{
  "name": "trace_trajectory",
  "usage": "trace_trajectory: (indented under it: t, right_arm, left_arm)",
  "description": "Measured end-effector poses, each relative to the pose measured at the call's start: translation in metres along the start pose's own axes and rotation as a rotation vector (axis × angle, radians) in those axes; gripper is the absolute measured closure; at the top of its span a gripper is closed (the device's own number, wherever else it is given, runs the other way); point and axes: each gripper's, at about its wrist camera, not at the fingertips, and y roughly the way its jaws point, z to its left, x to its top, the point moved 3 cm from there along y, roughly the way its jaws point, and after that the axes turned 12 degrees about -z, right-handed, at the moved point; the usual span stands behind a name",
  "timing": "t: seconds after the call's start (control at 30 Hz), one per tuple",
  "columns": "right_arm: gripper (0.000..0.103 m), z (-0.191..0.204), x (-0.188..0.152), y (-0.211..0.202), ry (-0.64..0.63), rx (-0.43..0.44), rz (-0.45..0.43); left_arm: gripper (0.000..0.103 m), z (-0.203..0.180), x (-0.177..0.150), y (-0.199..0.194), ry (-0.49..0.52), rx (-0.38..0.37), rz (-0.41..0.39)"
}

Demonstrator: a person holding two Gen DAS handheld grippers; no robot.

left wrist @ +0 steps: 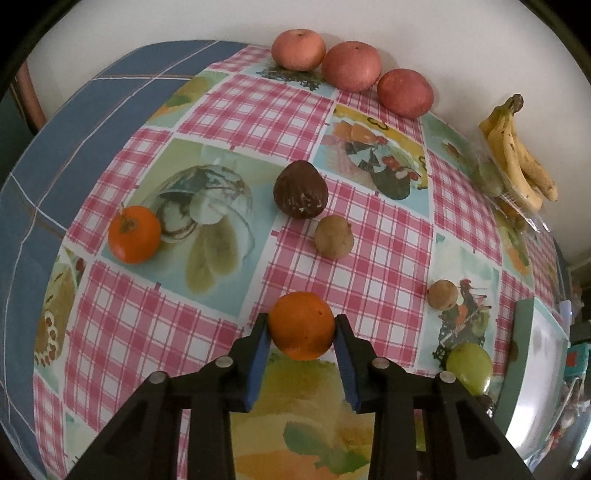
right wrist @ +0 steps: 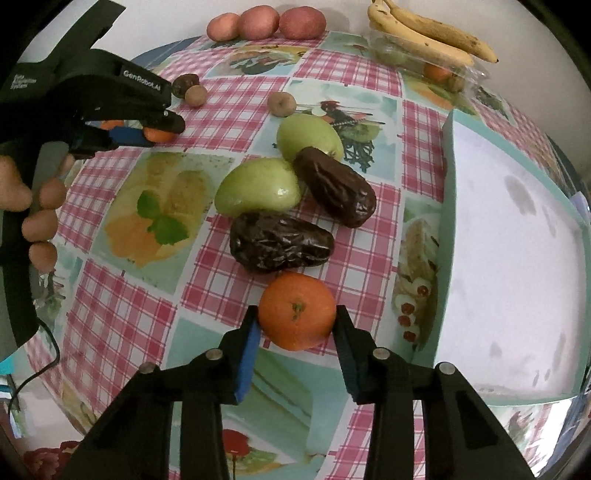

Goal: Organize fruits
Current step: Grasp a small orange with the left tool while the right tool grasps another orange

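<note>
I have my left gripper [left wrist: 301, 326] pinching one tangerine [left wrist: 301, 325] and my right gripper [right wrist: 297, 314] pinching another tangerine [right wrist: 296, 310], both at six o'clock over the bench [left wrist: 369, 258]. They look light, round, soft-skinned, so I judge a gentle grip across the middle best.

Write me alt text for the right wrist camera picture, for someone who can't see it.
The right claw grips an orange above a pink checked tablecloth. Just beyond lie two dark dates and two green fruits, with a white tray to the right. At far left the left claw holds another orange; apples and bananas sit at the back.
</note>
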Motion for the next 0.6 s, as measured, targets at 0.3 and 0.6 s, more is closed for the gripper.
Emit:
trace_trajectory:
  t: [0.3,0.6]
  right_arm:
    - [0.064,-0.005,0.011,-0.027,0.033,0.035,-0.054]
    - [0.064,-0.032,0.028,-0.065,0.082,-0.008,-0.175]
  left_arm:
    - [0.067,-0.008,0.011,-0.035,0.015,-0.015,-0.069]
    - [0.067,-0.023,0.021,-0.072,0.017,-0.045,-0.157]
